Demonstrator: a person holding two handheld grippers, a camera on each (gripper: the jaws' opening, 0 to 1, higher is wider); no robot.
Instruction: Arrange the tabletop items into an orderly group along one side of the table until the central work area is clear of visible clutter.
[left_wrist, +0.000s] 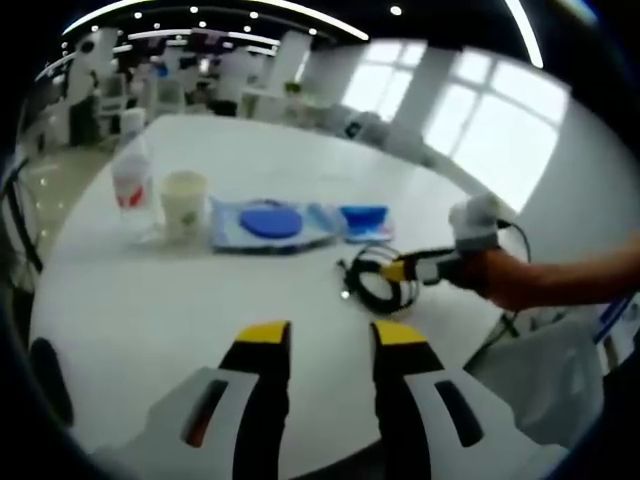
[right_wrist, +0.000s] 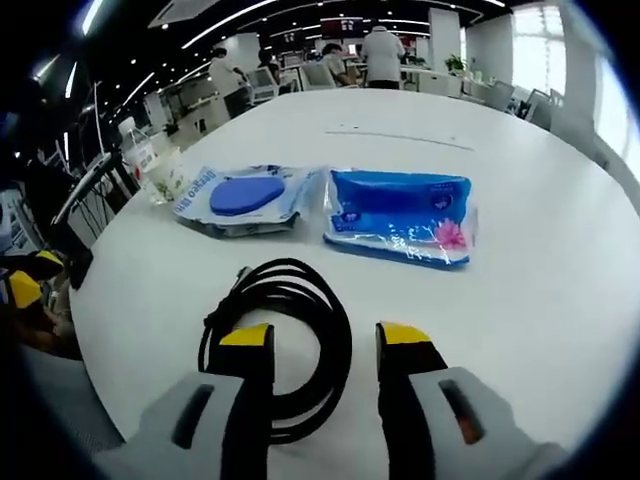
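On the white table (left_wrist: 200, 300) a coiled black cable (left_wrist: 372, 285) lies near the front right. My right gripper (left_wrist: 400, 270) comes in from the right, held by a gloved hand (left_wrist: 478, 222), with its yellow tips over the coil. In the right gripper view the cable (right_wrist: 300, 290) lies under my open right gripper (right_wrist: 323, 337), one side of the loop between the jaws. A clear packet with a blue disc (right_wrist: 245, 197) and a blue packet (right_wrist: 400, 215) lie side by side beyond it. My left gripper (left_wrist: 330, 335) hovers open over bare table.
A water bottle (left_wrist: 132, 185) and a pale cup (left_wrist: 184, 200) stand left of the disc packet (left_wrist: 270, 222), with the blue packet (left_wrist: 363, 218) to its right. Another view of them: bottle (right_wrist: 138, 150), cup (right_wrist: 168, 172). People (right_wrist: 380, 50) and desks are beyond the far table edge.
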